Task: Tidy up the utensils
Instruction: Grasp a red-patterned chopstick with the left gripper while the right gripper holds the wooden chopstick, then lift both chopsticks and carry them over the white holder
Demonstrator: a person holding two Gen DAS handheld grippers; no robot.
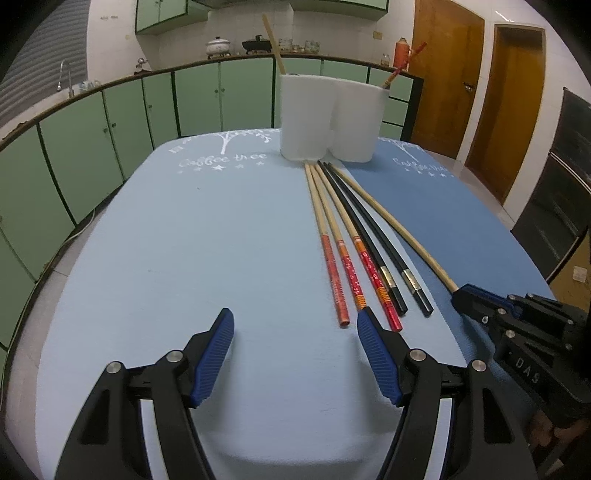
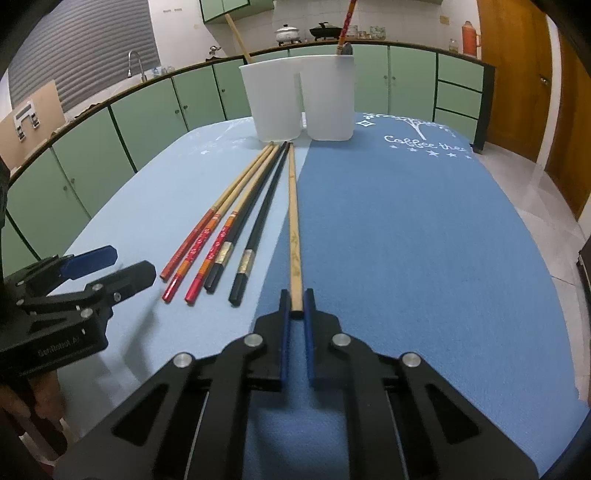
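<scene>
Left wrist view: left gripper (image 1: 295, 354) hovers over the light blue mat (image 1: 184, 240), jaws wide apart, nothing between them. Just ahead and right of its right finger lie the red-handled chopsticks (image 1: 349, 264) and black chopsticks (image 1: 369, 242); white holder (image 1: 328, 118) far ahead.

Right wrist view: right gripper (image 2: 296, 301) clamped together on the near end of the plain wooden chopstick (image 2: 294, 229) — its tip points at the holder, straight ahead.

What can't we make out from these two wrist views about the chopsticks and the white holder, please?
- Inside of the white holder: both views, hidden by its walls.
- Lower ends of the plain chopstick and red chopstick standing in it: same walls.
- Near end of the bamboo chopstick: covered by the right gripper, which is shut on it.
</scene>
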